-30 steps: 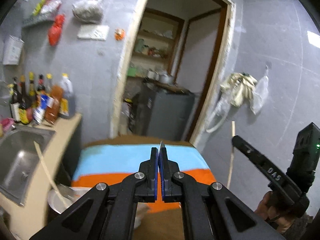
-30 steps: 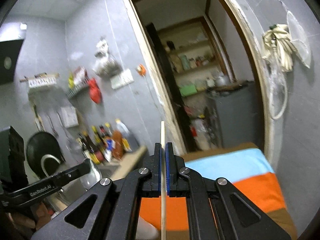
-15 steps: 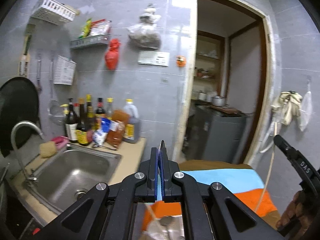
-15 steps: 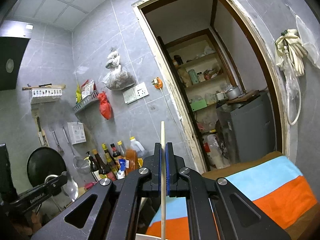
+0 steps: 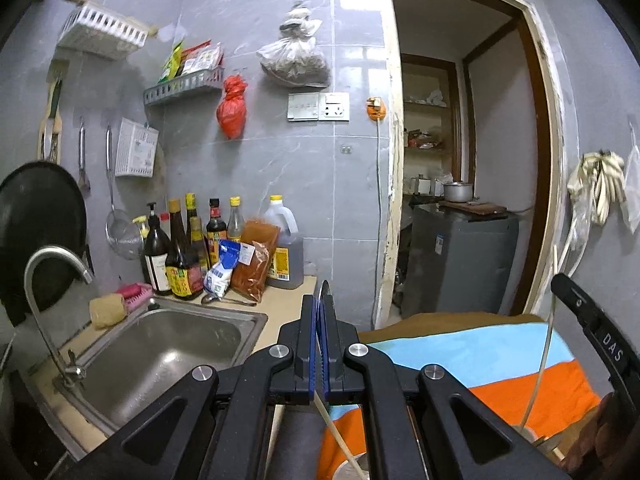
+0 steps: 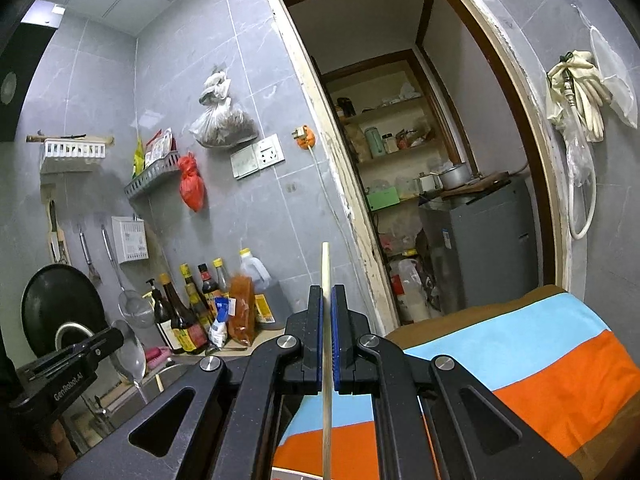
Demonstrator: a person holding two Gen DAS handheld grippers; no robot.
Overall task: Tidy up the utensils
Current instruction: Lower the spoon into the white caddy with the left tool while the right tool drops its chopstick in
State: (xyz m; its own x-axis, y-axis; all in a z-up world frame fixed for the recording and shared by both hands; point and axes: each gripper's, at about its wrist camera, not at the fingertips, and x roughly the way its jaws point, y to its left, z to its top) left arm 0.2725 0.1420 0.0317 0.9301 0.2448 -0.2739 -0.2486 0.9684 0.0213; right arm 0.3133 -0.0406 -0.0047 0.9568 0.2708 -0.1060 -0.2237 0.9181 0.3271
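Note:
My left gripper (image 5: 320,300) is shut on a metal spoon (image 5: 323,286), seen edge-on as a thin sliver above the pads. In the right wrist view the left gripper (image 6: 116,338) shows at the far left with the spoon's shiny bowl (image 6: 132,354) sticking out. My right gripper (image 6: 328,292) is shut on an upright wooden chopstick (image 6: 326,264); its black finger (image 5: 592,320) and the chopstick (image 5: 546,344) show at the right of the left wrist view. A second pale stick (image 5: 340,440) slants down under the left jaws towards a bowl rim (image 5: 352,472).
A steel sink (image 5: 160,344) with a curved tap (image 5: 52,256) lies lower left, with sauce bottles (image 5: 180,252) behind it. White holders (image 5: 134,152) and a rack (image 5: 100,32) hang on the tiled wall. A striped cloth (image 5: 480,352) covers a table by the doorway (image 5: 460,160).
Both views have swung from the doorway and cloth towards the sink wall. The sink, tap and bottles have come into the left view. Both grips are unchanged.

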